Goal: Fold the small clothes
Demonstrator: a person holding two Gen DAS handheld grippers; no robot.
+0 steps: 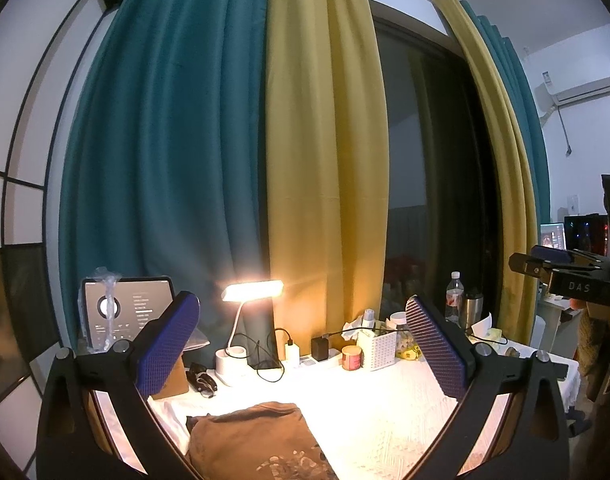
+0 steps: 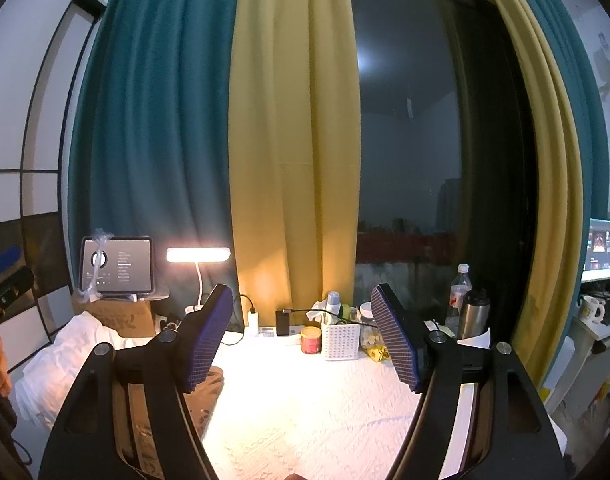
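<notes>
A brown printed garment (image 1: 257, 444) lies folded on the white textured tablecloth (image 1: 377, 412), low in the left wrist view. My left gripper (image 1: 301, 336) hovers above it, open, with nothing between its blue pads. In the right wrist view, part of the same brown garment (image 2: 203, 396) shows behind the left finger. My right gripper (image 2: 299, 332) is open and empty over the bare cloth (image 2: 305, 408). The right gripper (image 1: 545, 266) also appears at the far right of the left wrist view, held by a hand.
Along the table's back edge stand a lit desk lamp (image 1: 253, 292), a tablet (image 2: 117, 266) on a cardboard box, a charger and cables, a red jar (image 2: 311, 340), a white basket (image 2: 341, 342), a water bottle (image 2: 459, 292) and a steel flask (image 2: 473, 316). Curtains hang behind. White bedding (image 2: 65, 356) lies left.
</notes>
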